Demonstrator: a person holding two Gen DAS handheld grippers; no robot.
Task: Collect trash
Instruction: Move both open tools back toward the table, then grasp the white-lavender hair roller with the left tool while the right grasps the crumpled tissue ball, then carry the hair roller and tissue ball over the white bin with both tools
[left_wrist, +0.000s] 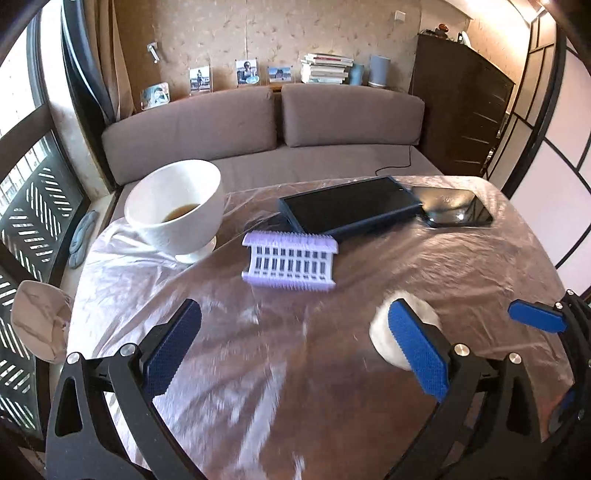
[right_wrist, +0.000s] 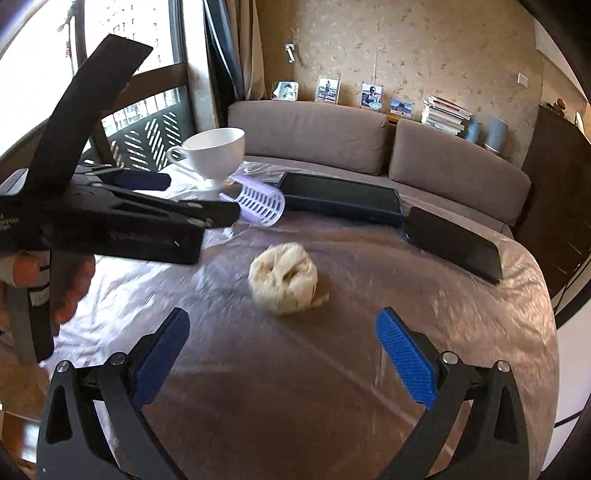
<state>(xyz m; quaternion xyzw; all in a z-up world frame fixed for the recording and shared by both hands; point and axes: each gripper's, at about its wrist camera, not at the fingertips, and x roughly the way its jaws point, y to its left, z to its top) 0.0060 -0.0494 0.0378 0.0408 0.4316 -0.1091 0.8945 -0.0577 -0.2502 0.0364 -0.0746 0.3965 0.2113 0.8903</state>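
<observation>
A crumpled cream paper ball (right_wrist: 282, 277) lies on the plastic-covered table (right_wrist: 369, 369), just ahead of my right gripper (right_wrist: 282, 326), which is open with nothing between its fingers. In the left wrist view the same ball (left_wrist: 378, 334) peeks out from behind the right-hand blue pad (left_wrist: 417, 350) of my left gripper (left_wrist: 294, 314). That gripper hangs open above bare table and holds nothing. One blue fingertip (left_wrist: 535, 316) of the right gripper shows at the far right. The black frame of the left tool (right_wrist: 122, 221) fills the left of the right wrist view, with a hand under it.
On the table stand a white cup of brown liquid (left_wrist: 177, 206) on a saucer, a lilac ribbed plastic roller (left_wrist: 290, 260), a dark tablet (left_wrist: 351, 206) and a phone (left_wrist: 458, 210). A whitish crumpled bag-like thing (left_wrist: 37, 321) sits off the table's left edge. A brown sofa (left_wrist: 258, 125) lies behind.
</observation>
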